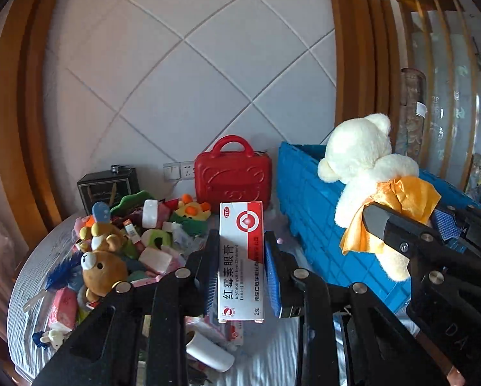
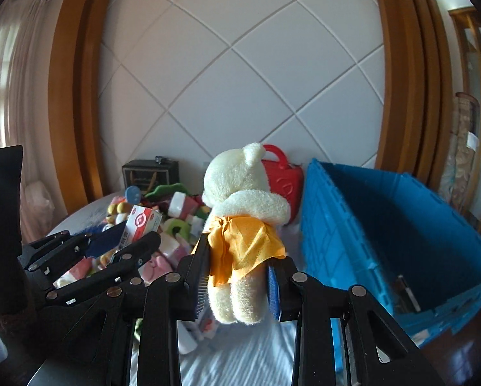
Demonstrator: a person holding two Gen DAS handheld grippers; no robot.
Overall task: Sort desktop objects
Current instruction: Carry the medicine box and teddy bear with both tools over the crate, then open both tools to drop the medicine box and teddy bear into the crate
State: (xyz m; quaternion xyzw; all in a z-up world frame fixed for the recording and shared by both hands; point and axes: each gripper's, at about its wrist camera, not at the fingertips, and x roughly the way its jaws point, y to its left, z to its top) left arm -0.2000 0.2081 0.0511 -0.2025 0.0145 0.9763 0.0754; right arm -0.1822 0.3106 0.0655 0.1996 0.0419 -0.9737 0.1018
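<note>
Black left gripper [image 1: 242, 257] fingers squeeze a white and red medicine box [image 1: 241, 259], held up over the toy pile [image 1: 127, 244]. At 3 o'clock, the right gripper [image 2: 237, 276] fingers squeeze a fluffy cream teddy bear [image 2: 240, 206] with an orange bow, beside the blue crate [image 2: 385, 225].

both wrist views face wall, share blue crate [image 1: 308, 199] [image 2: 385, 212].

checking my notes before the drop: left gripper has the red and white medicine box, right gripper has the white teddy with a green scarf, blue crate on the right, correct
Not quite: the white teddy's scarf is orange, not green, as the right wrist view shows. The rest holds: the left gripper grips the medicine box, the right gripper the teddy, blue crate on the right.
</note>
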